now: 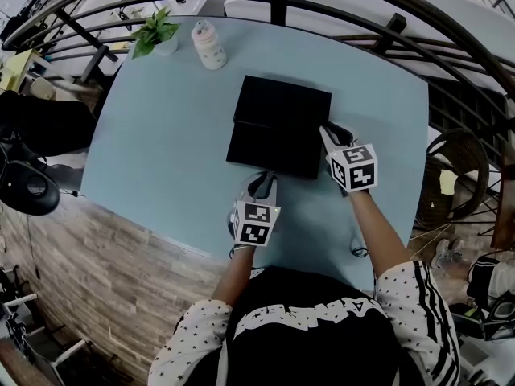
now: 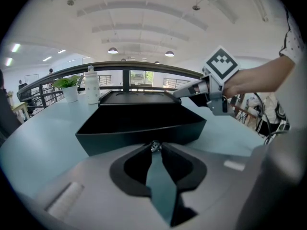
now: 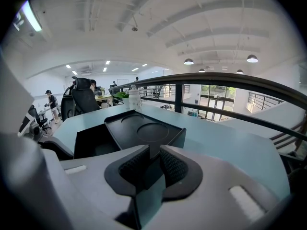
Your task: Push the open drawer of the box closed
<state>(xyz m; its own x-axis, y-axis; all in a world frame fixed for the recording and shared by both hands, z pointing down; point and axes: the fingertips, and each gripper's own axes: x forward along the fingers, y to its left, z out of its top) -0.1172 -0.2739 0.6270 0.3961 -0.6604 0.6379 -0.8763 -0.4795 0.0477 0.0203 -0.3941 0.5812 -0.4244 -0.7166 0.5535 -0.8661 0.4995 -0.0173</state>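
facing open drawer point(image 1: 269, 155): left gripper point(image 1: 264, 182), jaws together
right gripper point(image 1: 328, 132): jaws slightly apart, at box point(image 1: 283, 103) right corner

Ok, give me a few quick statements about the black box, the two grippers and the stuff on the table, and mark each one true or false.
1. The drawer of the black box stands pulled out toward the person. True.
2. The left gripper has its jaws spread wide. False: its tips are drawn together, right in front of the drawer's front wall.
3. A potted plant and a bottle stand on the table beyond the box. True.
4. The right gripper is over by the plant. False: it is at the box's right side, near the front corner.
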